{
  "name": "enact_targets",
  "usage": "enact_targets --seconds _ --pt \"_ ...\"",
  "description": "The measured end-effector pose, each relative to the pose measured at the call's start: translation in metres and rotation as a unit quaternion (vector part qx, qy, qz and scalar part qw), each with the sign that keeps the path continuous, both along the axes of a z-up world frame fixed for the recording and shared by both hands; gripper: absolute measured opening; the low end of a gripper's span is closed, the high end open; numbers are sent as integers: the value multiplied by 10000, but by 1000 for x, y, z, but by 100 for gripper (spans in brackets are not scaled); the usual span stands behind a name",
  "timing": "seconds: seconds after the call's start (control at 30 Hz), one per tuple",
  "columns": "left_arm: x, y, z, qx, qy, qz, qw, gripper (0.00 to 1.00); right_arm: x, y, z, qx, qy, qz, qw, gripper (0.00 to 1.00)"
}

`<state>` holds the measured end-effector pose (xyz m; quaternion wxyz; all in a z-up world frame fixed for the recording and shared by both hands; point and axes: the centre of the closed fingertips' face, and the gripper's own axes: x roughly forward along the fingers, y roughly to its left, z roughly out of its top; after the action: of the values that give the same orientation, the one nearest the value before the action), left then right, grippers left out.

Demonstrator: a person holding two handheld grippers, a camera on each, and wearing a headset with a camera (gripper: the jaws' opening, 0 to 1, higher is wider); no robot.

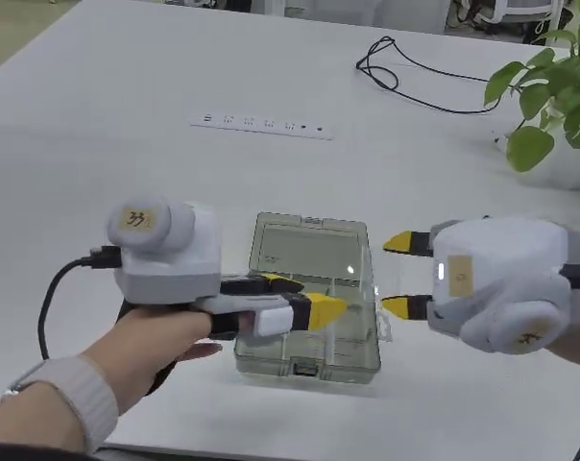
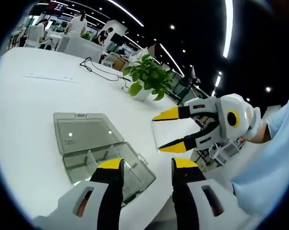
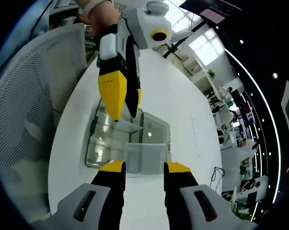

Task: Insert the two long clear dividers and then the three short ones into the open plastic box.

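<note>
I am holding my right claw [image 1: 403, 276] spread wide just right of the open plastic box [image 1: 307, 363]. A clear divider [image 3: 144, 158] is spanning the gap, pinched end to end between the two yellow tips. The divider is hanging at the box's right edge; I cannot tell whether it is touching the rim.

My left claw [image 2: 148, 164] is also standing spread and gripping nothing. It is reaching in from the left and hovering over the near half of the box, with its tips pointing toward the right claw and sitting apart from the divider. It is the one thing standing between the divider and the box's left side.

The box is lying near me in the middle of the white desk [image 1: 127, 115], with its lid [image 1: 309, 245] folded flat on the far side. Whether any divider is already seated inside, I cannot tell through the clear plastic.

Farther off, a white power strip [image 1: 261, 125] is lying on the desk. A black cable [image 1: 405, 72] is looping at the far right, and a green plant [image 1: 549, 96] is leaning in from the right edge.
</note>
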<state>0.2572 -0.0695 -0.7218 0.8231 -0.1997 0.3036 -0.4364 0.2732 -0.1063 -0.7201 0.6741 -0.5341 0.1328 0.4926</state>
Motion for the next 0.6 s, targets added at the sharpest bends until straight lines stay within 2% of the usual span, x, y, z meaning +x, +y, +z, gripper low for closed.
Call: enact_targets --seconds 0.03,0.1,0.23,0.37,0.6 --pt "1 -1 -1 -31 73 21 10000 31 -1 4 0 17 24 0 10000 32" --pt "3 -1 -2 -52 15 32 10000 22 -3 12 -1 36 -24 95 9999 32" --pt "4 2 -5 -125 169 148 9997 18 -6 23 -2 31 -12 150 9999 32" --pt "2 4 -5 -153 210 159 9995 11 -10 34 -2 57 -77 290 9995 32" --pt "-5 5 -4 -306 390 188 9986 0 -15 40 -7 -32 -44 386 9992 32"
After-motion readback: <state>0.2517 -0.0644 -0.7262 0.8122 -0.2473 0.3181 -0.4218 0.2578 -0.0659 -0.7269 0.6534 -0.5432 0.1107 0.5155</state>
